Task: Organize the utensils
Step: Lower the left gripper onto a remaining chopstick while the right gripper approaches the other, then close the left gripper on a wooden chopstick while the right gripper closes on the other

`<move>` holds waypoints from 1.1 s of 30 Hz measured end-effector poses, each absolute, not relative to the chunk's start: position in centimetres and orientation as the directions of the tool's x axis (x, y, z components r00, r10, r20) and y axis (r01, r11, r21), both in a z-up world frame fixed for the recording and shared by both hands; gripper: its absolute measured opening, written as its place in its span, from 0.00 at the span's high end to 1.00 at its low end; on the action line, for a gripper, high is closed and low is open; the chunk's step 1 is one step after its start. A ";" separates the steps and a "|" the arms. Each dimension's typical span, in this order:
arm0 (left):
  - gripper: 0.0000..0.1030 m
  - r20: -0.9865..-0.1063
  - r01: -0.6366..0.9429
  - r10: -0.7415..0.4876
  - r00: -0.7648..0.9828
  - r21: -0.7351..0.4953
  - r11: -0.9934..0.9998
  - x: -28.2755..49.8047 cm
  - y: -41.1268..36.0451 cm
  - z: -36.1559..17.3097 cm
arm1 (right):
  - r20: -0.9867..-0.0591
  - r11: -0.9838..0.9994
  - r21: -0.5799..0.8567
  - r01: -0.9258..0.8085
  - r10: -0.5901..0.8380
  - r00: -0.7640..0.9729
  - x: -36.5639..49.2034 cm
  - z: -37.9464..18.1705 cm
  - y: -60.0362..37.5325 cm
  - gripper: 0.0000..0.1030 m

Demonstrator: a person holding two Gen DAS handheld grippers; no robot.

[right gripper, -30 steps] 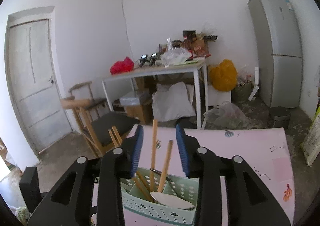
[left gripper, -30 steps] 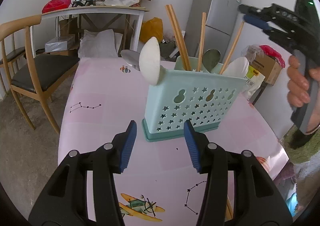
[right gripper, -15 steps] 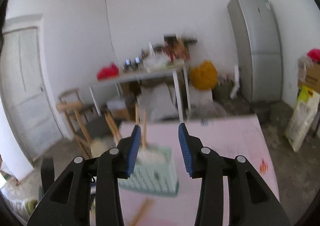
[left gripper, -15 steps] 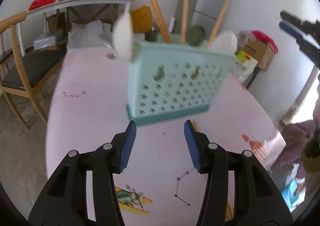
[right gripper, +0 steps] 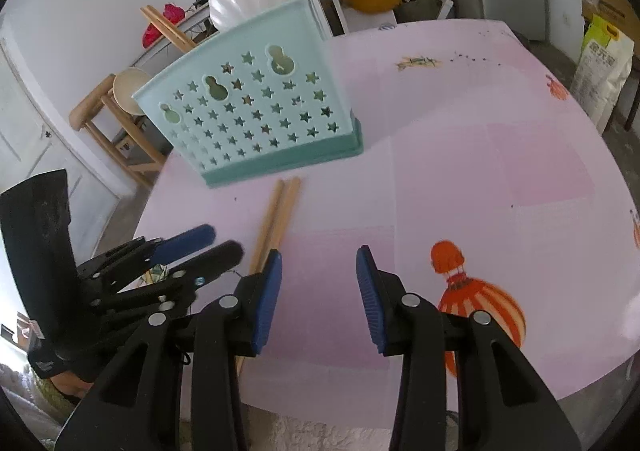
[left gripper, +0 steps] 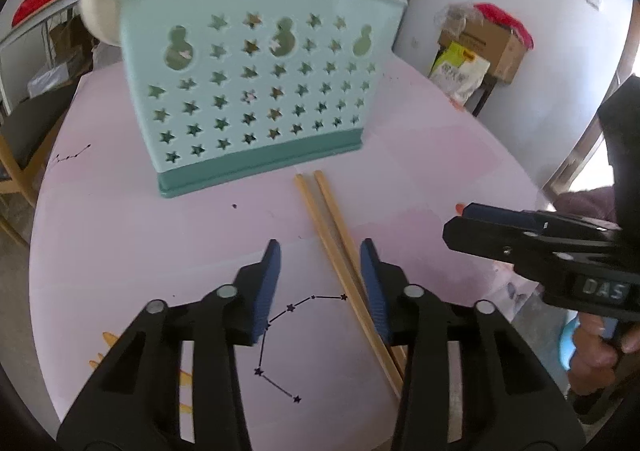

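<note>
Now the pair of pale wooden chopsticks (left gripper: 340,247) lies on the pink counter (left gripper: 120,235), running from the mint star-punched plastic caddy (left gripper: 256,91) toward my near edge. My left gripper (left gripper: 320,271), jaws just narrowing yet touching nothing, straddles them; my right gripper (right gripper: 318,283), spread and empty, sits just beside.

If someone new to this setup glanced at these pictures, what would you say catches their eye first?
Probably the mint-green utensil holder with star cut-outs, standing on the pink table with white spoons and wooden handles poking from its top. Next, the pair of wooden chopsticks lying loose on the table in front of it. The left hand-held gripper, jaws apart and just closing a little, sits over them; the right hand-held gripper is open and empty beside it.
</note>
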State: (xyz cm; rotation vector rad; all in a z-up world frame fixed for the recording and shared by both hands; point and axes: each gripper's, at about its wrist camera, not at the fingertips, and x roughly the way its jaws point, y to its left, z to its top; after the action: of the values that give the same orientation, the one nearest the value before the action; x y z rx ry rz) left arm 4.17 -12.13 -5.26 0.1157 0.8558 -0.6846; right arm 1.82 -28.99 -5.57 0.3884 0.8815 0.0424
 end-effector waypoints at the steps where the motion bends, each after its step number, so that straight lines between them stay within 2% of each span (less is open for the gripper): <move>1: 0.69 -0.737 0.599 -0.497 0.458 -0.157 0.785 4.1 -12.4 -5.5 | -0.743 0.929 0.350 0.122 0.196 0.640 1.8 -5.7 -28.9 0.63; 4: 0.72 -0.753 0.602 -0.468 0.462 -0.122 0.789 4.0 -13.0 -6.1 | -0.740 0.930 0.344 0.125 0.187 0.646 1.9 -5.6 -29.0 0.64; 11: 0.73 -0.761 0.617 -0.433 0.483 -0.056 0.785 3.7 -14.6 -6.5 | -0.734 0.924 0.359 0.133 0.192 0.651 1.3 -6.0 -29.3 0.66; 16: 0.85 -0.758 0.612 -0.402 0.513 -0.005 0.791 3.6 -14.9 -6.4 | -0.736 0.923 0.365 0.124 0.204 0.645 1.0 -6.4 -28.4 0.69; 19: 0.91 -0.763 0.596 -0.394 0.513 -0.013 0.803 4.0 -14.5 -6.2 | -0.737 0.924 0.365 0.111 0.214 0.642 1.0 -6.6 -27.6 0.69; 27: 0.95 -0.766 0.547 -0.381 0.517 -0.047 0.836 5.3 -12.3 -6.3 | -0.761 0.942 0.332 0.056 0.233 0.606 1.9 -7.3 -24.7 0.75; 33: 0.95 -0.769 0.532 -0.383 0.511 -0.067 0.844 5.6 -11.5 -6.4 | -0.799 0.976 0.220 0.011 0.173 0.576 2.6 -7.9 -22.0 0.81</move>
State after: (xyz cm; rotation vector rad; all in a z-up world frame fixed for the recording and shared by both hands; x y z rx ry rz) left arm 5.57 -11.49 -6.37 0.1864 0.8750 -0.5544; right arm 2.57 -21.96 -7.90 0.2096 0.9545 0.0955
